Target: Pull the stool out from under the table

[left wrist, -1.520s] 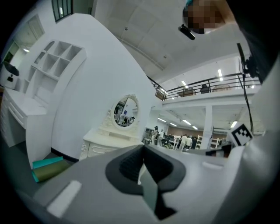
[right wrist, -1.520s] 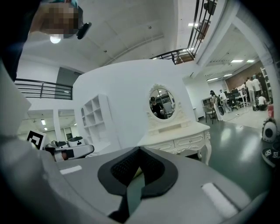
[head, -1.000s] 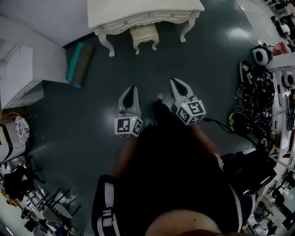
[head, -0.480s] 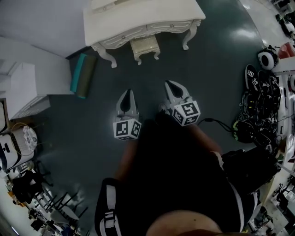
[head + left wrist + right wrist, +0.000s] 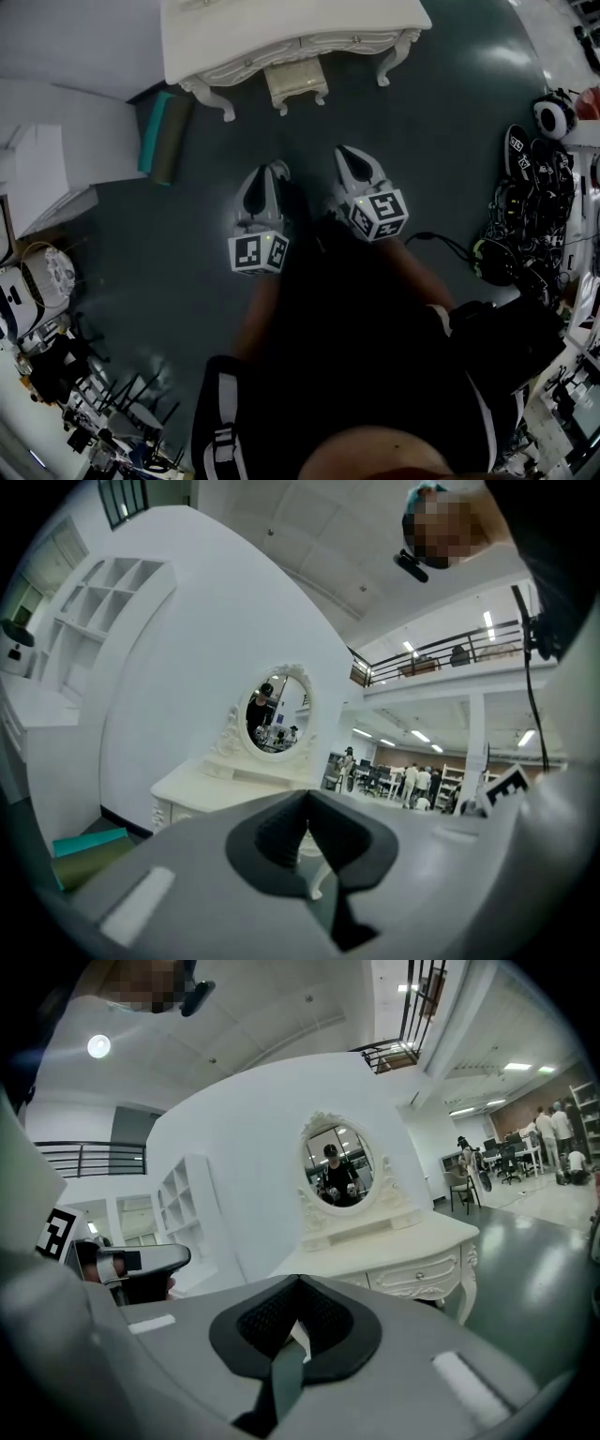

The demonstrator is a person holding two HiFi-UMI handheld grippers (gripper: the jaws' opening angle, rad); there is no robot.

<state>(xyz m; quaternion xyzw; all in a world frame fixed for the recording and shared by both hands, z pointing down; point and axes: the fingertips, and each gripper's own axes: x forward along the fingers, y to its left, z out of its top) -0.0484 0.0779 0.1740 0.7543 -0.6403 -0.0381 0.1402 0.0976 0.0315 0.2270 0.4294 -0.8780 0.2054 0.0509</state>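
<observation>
Stool (image 5: 295,82) under white table (image 5: 281,28), dark floor (image 5: 450,150)

- Left gripper (image 5: 273,171), held out in front of the person, points toward 12 o'clock, its jaws closed together with nothing between them.
- Right gripper (image 5: 345,153), just beside it at 3 o'clock, angles toward 11 o'clock, its jaws likewise closed and empty.
- Left forearm (image 5: 255,323) and right forearm (image 5: 412,277) both reach forward.

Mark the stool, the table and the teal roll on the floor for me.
stool (image 5: 295,81): head view, on the seat cushion.
table (image 5: 281,26): head view, on the bare white top.
teal roll (image 5: 153,131): head view, midway along its length.
</observation>
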